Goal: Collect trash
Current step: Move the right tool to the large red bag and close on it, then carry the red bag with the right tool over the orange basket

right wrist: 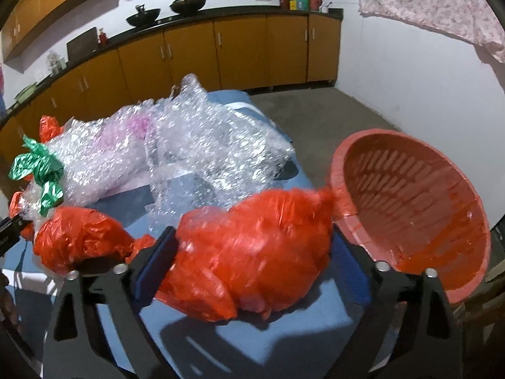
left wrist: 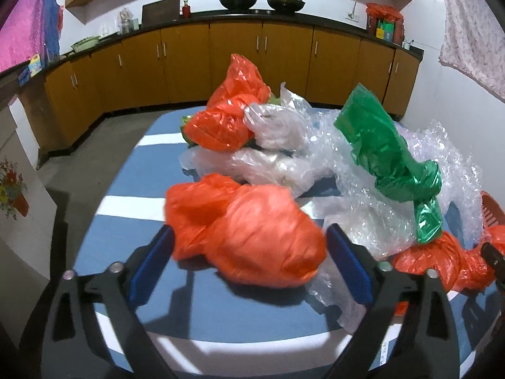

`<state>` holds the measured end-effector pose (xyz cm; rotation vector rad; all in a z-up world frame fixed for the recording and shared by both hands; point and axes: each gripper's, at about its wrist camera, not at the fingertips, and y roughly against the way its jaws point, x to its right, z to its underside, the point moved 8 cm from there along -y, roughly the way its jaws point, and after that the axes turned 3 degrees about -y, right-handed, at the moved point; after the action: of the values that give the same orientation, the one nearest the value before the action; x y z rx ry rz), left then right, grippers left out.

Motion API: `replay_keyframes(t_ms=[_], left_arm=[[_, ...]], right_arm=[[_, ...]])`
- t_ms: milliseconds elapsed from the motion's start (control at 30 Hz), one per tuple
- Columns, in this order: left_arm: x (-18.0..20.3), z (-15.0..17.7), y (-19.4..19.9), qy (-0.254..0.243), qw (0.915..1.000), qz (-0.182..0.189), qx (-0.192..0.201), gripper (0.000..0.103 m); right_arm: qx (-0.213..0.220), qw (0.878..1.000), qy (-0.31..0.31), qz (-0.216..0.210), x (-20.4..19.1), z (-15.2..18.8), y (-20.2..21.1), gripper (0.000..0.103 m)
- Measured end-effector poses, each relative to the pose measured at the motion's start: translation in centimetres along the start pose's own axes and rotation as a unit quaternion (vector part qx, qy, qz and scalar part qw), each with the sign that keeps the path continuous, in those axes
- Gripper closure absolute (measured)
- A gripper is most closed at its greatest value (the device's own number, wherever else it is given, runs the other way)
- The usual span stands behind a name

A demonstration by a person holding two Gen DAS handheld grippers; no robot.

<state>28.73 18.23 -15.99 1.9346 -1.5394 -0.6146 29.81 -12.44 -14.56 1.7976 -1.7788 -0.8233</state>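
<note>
Near bags blurred in both views; creases and edges smear. Lower part of each frame taken up by black tool arms, hiding the table edge nearest the cameras.

Left tool (left wrist: 251,262): jaws wide, blue pads either side of a crumpled orange plastic bag (left wrist: 246,237) lying on the blue-and-white striped table (left wrist: 126,208). Right pad looks just at the bag's side, left pad near it; whether either presses, cannot tell through the blur. Bag rests on the table, not lifted.

Right tool (right wrist: 254,257): jaws wide, a puffy red-orange bag (right wrist: 252,246) filling the gap between the pads. Contact with the pads likely but not clear. Bag's underside hidden; cannot tell whether it sits on the table or hangs.

Red slotted basket (right wrist: 410,208) at the table's right edge, tilted with its mouth toward the camera, just beside that bag; its lower rim is cut by the tool arm. In the left view only a sliver shows at the far right.

Rest of the trash heaped mid-table: bubble wrap (right wrist: 202,145), a shiny green bag (left wrist: 394,154) draped on it, clear plastic bags (left wrist: 274,145), another orange bag (left wrist: 227,123) behind, and a smaller knotted one (right wrist: 79,240) to the left. What lies under the heap is hidden.
</note>
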Motion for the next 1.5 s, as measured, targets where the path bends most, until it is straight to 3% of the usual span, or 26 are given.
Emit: replay_keyframes(t_ms=[167,467,933,1500], left_arm=[[-0.4,0.0,-0.1,0.007,0.9998,0.016,-0.004,0.036],[-1.0,0.1,1.2,0.004,0.9999,0.015,0.003,0.060],[-1.5,-0.3,5.5,0.002,0.9995,0.013,0.030,0.063],[3.5,-2.2,12.8,-0.033,0.9944,0.055,0.085,0.063]], right_arm=[[-0.002,1.000,-0.004,-0.010,-0.2,0.2,0.1,0.034],[0.000,1.000,-0.009,-0.020,0.3,0.3,0.8,0.052],[0.024,0.999,-0.013,-0.019,0.7,-0.1,4.0,0.054],[0.062,0.998,-0.018,-0.007,2.9,-1.1,8.4,0.054]])
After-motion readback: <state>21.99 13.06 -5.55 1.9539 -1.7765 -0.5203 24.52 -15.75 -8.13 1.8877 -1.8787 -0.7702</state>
